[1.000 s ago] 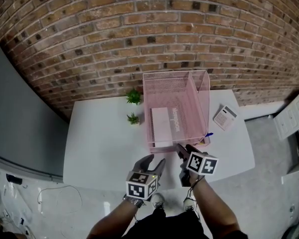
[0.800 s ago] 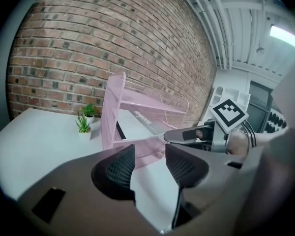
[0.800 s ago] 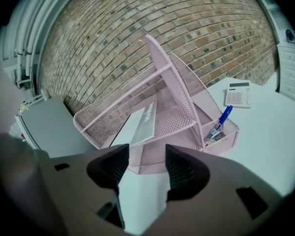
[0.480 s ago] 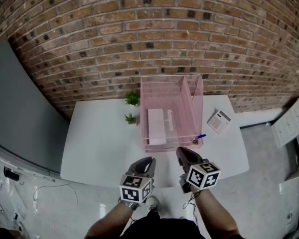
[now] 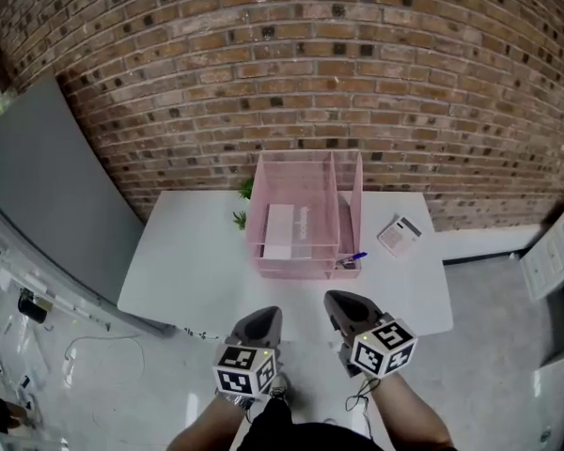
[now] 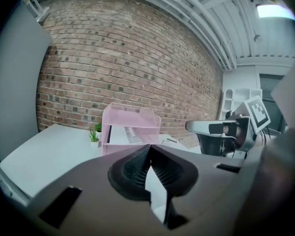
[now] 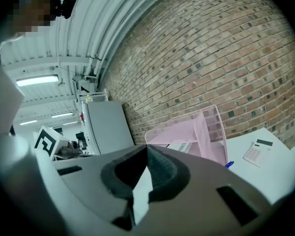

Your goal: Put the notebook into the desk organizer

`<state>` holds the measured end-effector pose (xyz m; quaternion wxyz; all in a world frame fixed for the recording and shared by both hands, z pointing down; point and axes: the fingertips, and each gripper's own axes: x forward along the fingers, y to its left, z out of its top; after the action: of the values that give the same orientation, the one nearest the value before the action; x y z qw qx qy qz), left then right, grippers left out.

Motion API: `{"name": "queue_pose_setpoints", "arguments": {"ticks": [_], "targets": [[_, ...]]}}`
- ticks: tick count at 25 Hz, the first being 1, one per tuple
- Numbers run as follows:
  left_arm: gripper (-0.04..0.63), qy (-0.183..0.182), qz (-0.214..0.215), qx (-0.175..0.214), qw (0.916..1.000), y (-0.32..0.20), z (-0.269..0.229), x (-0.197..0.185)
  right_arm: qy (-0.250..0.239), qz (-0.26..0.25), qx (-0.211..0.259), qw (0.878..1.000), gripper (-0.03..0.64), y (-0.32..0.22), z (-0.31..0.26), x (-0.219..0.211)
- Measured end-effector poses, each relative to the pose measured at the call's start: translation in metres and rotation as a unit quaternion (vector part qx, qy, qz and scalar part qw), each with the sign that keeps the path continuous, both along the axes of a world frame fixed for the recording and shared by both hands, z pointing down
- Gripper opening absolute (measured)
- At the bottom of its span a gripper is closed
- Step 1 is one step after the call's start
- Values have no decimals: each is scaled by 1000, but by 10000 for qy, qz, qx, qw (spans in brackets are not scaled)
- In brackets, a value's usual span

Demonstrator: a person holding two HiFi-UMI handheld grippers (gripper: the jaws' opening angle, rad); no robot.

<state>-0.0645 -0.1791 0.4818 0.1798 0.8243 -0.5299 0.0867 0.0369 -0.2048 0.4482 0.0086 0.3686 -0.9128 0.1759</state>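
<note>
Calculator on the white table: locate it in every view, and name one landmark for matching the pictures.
Head view: the calculator lies on the table, right of the pink organizer and apart from it.
Left gripper view: the calculator is small, near the centre, just right of the organizer.
Right gripper view: the calculator is at lower right, right of the organizer.
Shared landmark: the organizer.

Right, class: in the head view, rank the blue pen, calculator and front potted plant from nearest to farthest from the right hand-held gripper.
1. Blue pen, at the pink organizer's front right corner, just ahead of the right hand-held gripper, whose jaws have just closed on nothing.
2. Calculator, further back on the table's right.
3. Front potted plant, beside the organizer's left wall.
</note>
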Motion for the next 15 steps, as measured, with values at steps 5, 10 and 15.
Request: {"name": "queue_pose_setpoints", "arguments": {"ticks": [5,10,15], "targets": [[6,33,-357,210,9991,62,-17,24,11,-426,162,9990,3,55,-16,19],[6,-28,-597,170,9981,117,-17,34,26,-745,71,9972,3,102,-10,23],[6,-102,-766,177,9969,154,-18,26,30,-997,37,9950,3,133,-3,10]]}}
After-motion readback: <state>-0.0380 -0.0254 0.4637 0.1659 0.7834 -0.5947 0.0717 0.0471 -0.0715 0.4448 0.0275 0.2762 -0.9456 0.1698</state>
